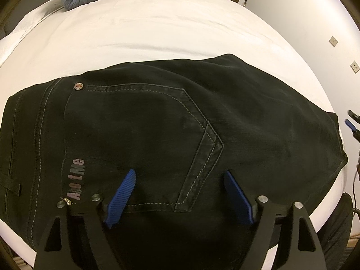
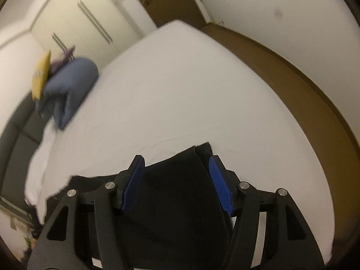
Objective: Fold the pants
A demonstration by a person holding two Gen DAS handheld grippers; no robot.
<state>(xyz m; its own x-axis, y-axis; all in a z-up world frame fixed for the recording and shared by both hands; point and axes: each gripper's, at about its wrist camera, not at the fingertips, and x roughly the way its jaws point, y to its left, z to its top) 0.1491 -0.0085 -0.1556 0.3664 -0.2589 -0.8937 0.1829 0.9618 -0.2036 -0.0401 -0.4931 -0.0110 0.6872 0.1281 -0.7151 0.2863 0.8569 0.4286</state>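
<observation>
A pair of black denim pants [image 1: 157, 123], folded into a compact stack, lies on a bed covered with a white sheet [image 1: 146, 29], seat side up, with a back pocket stitched in pale thread and a metal rivet at its corner facing the left wrist camera. The left tool [image 1: 180, 180] hangs above the near part of the stack, pointing steeply down at it, its two blue ribbed pads [image 1: 122, 199] spread wide on either side of the pocket's lower edge; the jaws are released and nothing is pinched between them. Whether the pad tips touch the cloth cannot be told. The waistband with a belt loop runs along the left of that view, and printed lettering sits just beside the left pad.

In the right wrist view, which is blurred, the right tool [image 2: 177, 168] is also released, its blue pads standing apart with a corner of the black cloth [image 2: 180, 180] seen between and below them; the pads do not press on it. The white sheet stretches away beyond the tool's tips. The right tool's blue tip [image 1: 351, 124] shows at the far right edge of the left view, just off the stack's end.

A rolled blue quilted blanket [image 2: 67, 90] rests at the far side of the bed, well apart from the pants, with a yellow cushion [image 2: 41, 76] against it.
</observation>
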